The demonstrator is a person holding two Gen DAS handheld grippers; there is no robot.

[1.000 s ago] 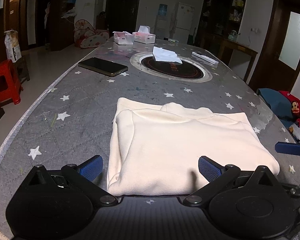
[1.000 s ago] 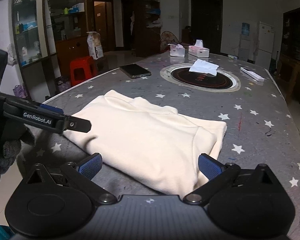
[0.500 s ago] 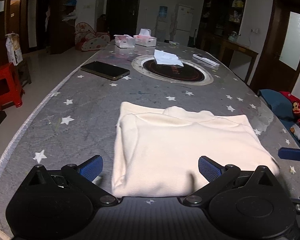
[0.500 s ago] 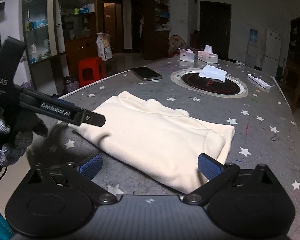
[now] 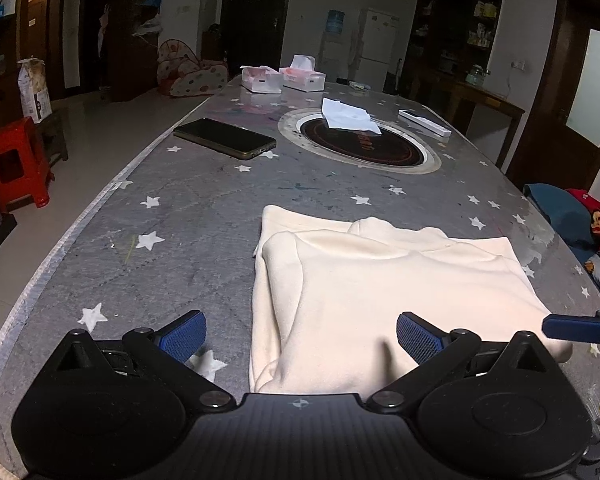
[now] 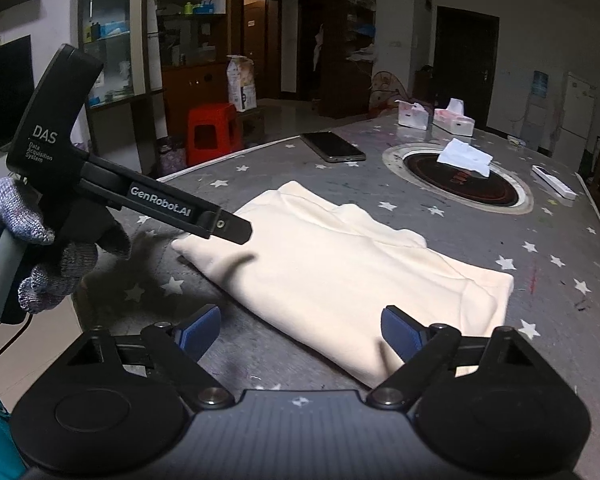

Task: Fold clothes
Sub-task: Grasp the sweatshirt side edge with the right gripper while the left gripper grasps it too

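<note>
A cream garment (image 5: 380, 280) lies folded into a flat rectangle on the grey star-patterned table (image 5: 180, 220). My left gripper (image 5: 300, 338) hovers open above the garment's near edge, nothing between its blue pads. One blue fingertip of the right gripper (image 5: 572, 328) shows at that view's right edge. In the right wrist view the same garment (image 6: 340, 268) lies ahead. My right gripper (image 6: 300, 332) is open over its near corner, holding nothing. The left gripper (image 6: 232, 228) hangs above the garment's left end, held by a gloved hand (image 6: 40, 248).
Farther along the table lie a dark phone (image 5: 224, 138), a round inset burner (image 5: 362, 146) with a white tissue (image 5: 350, 116) on it, a white remote (image 5: 424, 122) and two tissue boxes (image 5: 282, 78). A red stool (image 5: 16, 164) stands on the floor at left.
Both grippers have drawn back and risen from the folded garment, staying open. The left gripper appears higher and larger in the right wrist view. The garment has not moved.
</note>
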